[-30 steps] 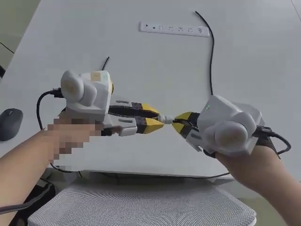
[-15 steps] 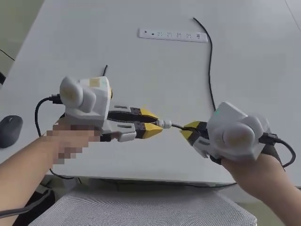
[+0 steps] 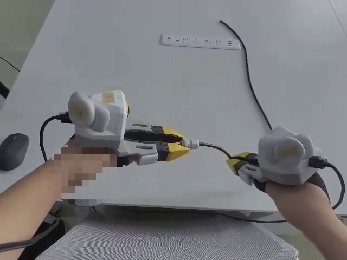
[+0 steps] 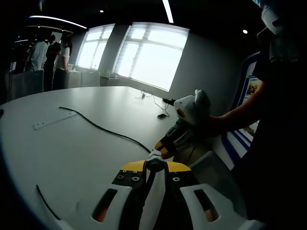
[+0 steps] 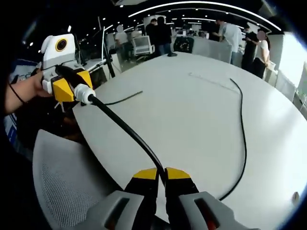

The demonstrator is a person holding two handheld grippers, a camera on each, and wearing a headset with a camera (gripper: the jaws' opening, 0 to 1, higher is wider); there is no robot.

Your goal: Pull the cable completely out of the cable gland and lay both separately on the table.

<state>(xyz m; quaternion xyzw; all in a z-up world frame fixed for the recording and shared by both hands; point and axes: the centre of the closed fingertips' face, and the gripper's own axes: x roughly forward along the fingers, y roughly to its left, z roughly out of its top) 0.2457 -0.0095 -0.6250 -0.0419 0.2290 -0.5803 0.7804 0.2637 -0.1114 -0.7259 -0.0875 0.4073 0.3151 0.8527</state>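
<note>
Smooth white table; left gripper tight on round gland, right gripper pinching black cable.

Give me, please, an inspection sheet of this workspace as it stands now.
Surface: white table.
Job's things: white cable gland in the left claw; black cable runs from it to the right claw, not yet pulled out.
Clutter: power strip at the far side; mouse at the left edge.
Grippers: left claw shut on the cable gland; right claw shut on the cable; both held in the air.
Cables: long black lead passing the power strip toward the right claw; link to the job's cable cannot be told.
Surroundings: mesh chair below; windows and people standing beyond.
</note>
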